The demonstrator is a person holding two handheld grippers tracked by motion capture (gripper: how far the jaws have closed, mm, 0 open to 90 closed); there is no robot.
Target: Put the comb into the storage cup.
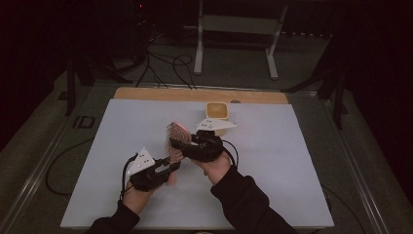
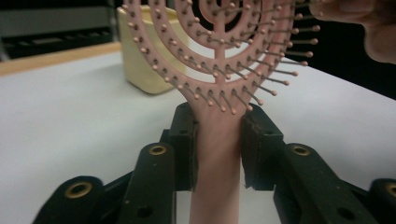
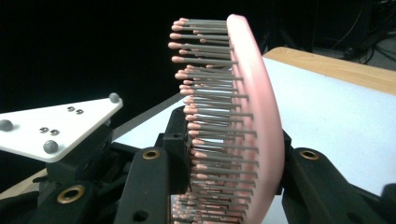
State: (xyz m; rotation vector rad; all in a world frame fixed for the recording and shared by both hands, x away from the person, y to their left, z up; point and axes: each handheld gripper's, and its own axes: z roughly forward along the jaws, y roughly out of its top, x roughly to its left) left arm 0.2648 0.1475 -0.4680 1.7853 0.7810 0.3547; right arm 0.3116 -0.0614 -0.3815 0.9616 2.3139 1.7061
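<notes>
A pink hairbrush (image 1: 175,139) with ball-tipped bristles is held upright above the white table top (image 1: 112,146) by both grippers. My left gripper (image 1: 168,168) is shut on its handle; in the left gripper view the handle (image 2: 217,154) stands between the two pads (image 2: 184,140), both touching it. My right gripper (image 1: 181,145) is shut on the brush head. In the right gripper view one jaw presses the bristle tips and the other the curved pink back (image 3: 264,121). The left gripper's white three-cornered plate (image 3: 56,128) shows close by.
A pale yellow cup (image 1: 216,111) stands upright at the far middle of the table, just behind the right gripper; it also shows behind the brush head as a yellow cup (image 2: 140,60). A wooden strip (image 1: 195,94) borders the far edge. Cables and a metal stand lie beyond.
</notes>
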